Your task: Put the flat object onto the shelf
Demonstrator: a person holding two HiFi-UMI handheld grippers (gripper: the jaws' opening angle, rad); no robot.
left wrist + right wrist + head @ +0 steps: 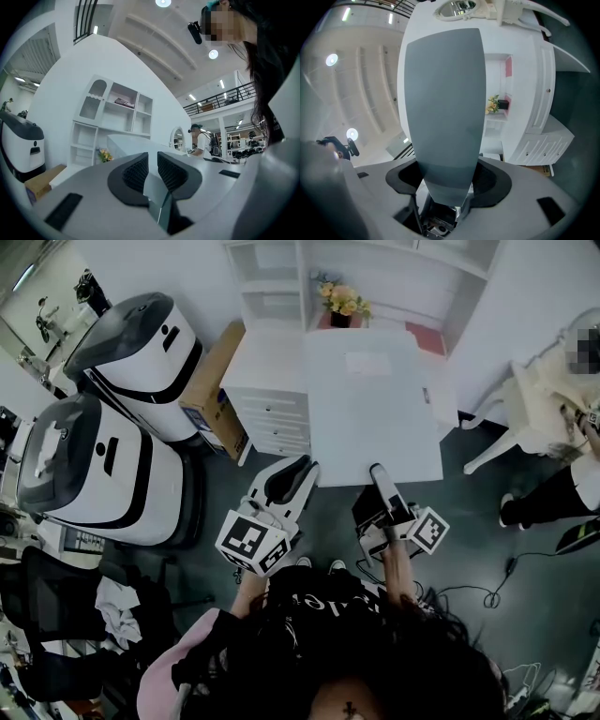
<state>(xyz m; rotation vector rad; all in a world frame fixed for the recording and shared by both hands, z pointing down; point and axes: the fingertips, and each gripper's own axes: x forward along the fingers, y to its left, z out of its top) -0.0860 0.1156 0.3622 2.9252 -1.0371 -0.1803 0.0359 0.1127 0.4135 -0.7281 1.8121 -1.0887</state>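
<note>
Grips the flat object (443,98) by its near end in the right gripper (450,183), with the jaws set wide and pinching its two sides. Holds it in the air at the near edge of the bench (375,427), just in front of the person, not yet on the shelf (267,296). Probably takes it by one end so that the free end can enter a compartment first. Carries the left gripper (152,171) empty at the left, with the jaws pressed together, seemingly only as a spare. Points the long axis away from the person, toward the far shelf, and tilts the free end a little upward.
</note>
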